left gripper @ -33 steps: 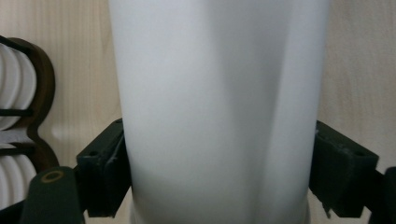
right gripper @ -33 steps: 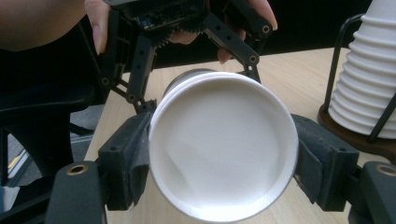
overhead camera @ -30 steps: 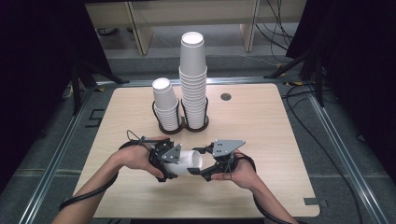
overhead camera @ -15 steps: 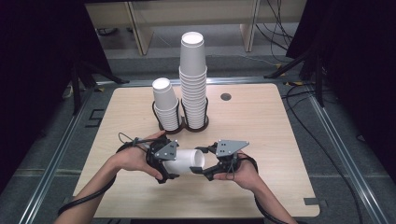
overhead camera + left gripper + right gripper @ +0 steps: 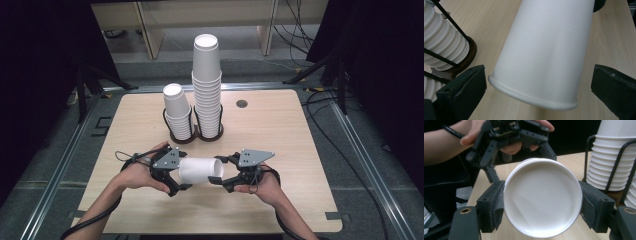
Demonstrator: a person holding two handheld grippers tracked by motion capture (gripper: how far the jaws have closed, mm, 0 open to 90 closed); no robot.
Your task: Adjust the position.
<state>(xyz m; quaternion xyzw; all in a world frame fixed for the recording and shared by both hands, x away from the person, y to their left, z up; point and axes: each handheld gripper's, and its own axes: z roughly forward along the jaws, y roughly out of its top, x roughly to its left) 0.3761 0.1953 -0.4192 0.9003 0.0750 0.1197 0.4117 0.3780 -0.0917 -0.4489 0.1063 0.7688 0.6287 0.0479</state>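
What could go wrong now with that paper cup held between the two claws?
The paper cup lies sideways above the table. The right gripper pinches its thin wall on both sides, so a harder squeeze may crush it. The left gripper stands open around the rim end without touching, so if the right one slips, the cup would probably drop and roll. The two cup stacks stand close behind; a wide swing could knock them.

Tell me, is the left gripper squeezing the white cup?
No: the left gripper has its jaws spread, with gaps on both sides of the cup.
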